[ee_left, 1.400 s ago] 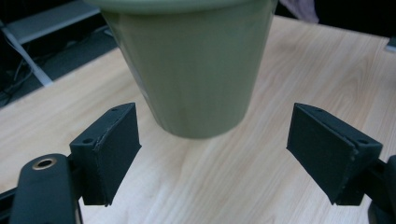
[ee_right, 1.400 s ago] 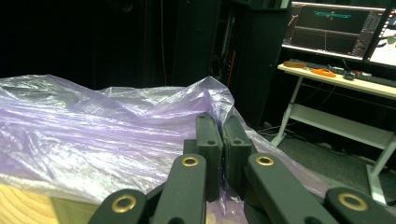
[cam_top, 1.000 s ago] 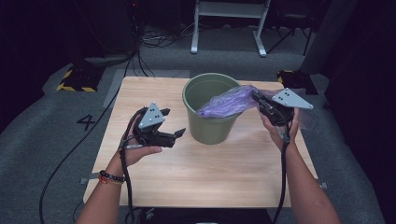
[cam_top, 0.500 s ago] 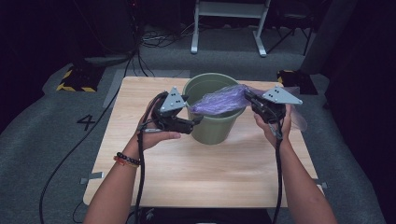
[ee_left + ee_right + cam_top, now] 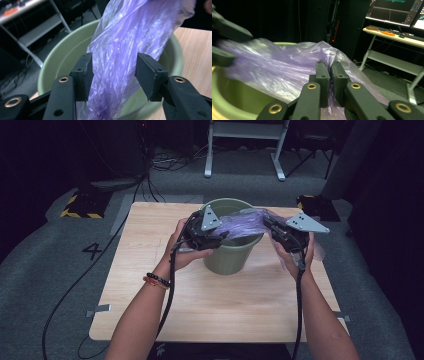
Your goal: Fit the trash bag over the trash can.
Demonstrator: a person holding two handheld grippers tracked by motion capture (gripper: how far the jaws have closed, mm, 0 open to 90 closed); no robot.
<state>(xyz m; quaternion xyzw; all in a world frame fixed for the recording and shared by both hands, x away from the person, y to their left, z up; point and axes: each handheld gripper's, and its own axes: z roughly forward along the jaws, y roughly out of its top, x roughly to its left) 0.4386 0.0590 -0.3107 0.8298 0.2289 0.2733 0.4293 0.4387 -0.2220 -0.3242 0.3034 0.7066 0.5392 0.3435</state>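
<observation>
On the wooden tabletop, the purple bag stretches over the green bin between both tongs, the right tongs clamped on one edge, the left tongs half-open and just closing around the other, lining still undone.

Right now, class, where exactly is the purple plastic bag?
In the high view, the purple plastic bag is stretched across the mouth of the green bin at mid-table, between the left gripper and the right gripper.
</observation>
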